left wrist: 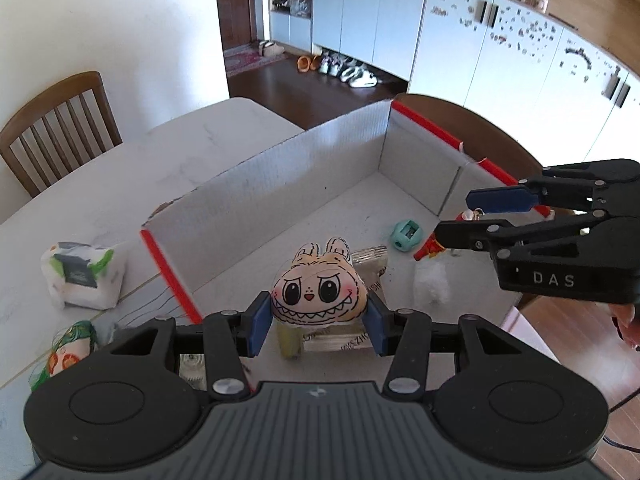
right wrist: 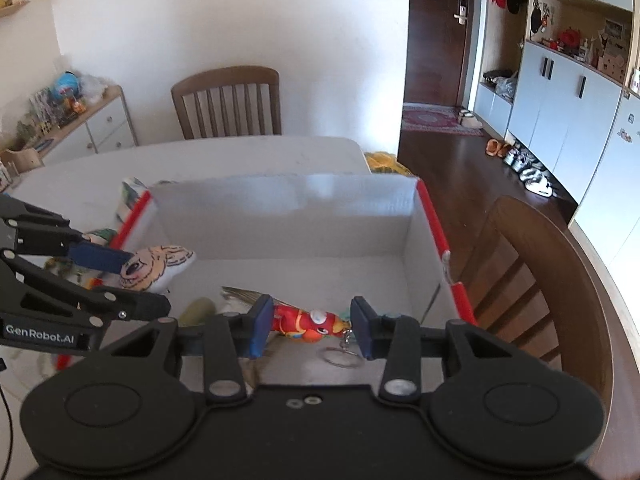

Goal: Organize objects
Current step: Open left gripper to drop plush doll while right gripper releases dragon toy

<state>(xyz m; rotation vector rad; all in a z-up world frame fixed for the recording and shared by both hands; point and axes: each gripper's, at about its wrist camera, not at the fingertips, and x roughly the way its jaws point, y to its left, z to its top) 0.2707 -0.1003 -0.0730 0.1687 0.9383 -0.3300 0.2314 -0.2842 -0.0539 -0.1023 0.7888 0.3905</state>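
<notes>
A cream plush head with rabbit ears and a toothy grin (left wrist: pixel 318 288) sits between the blue pads of my left gripper (left wrist: pixel 318 322), which is shut on it above the near end of a white box with red edges (left wrist: pixel 280 184). My right gripper (right wrist: pixel 312 328) is shut on a red cartoon figure keychain (right wrist: pixel 308 322), and its key ring (right wrist: pixel 340 358) dangles below. Both grippers hang over the box (right wrist: pixel 280 208). The left gripper (right wrist: pixel 148 284) with the plush (right wrist: pixel 160 266) shows at the left of the right wrist view. The right gripper (left wrist: pixel 452 218) shows at the right of the left wrist view.
On the box floor lie a teal pencil sharpener (left wrist: pixel 407 235), a clear packet (left wrist: pixel 370 256), a white fluffy item (left wrist: pixel 430 282) and a yellow-green object (right wrist: pixel 198 310). A tissue pack (left wrist: pixel 80 276) and a colourful packet (left wrist: pixel 68 352) lie on the white table (left wrist: pixel 120 176). Wooden chairs (right wrist: pixel 528 280) stand around.
</notes>
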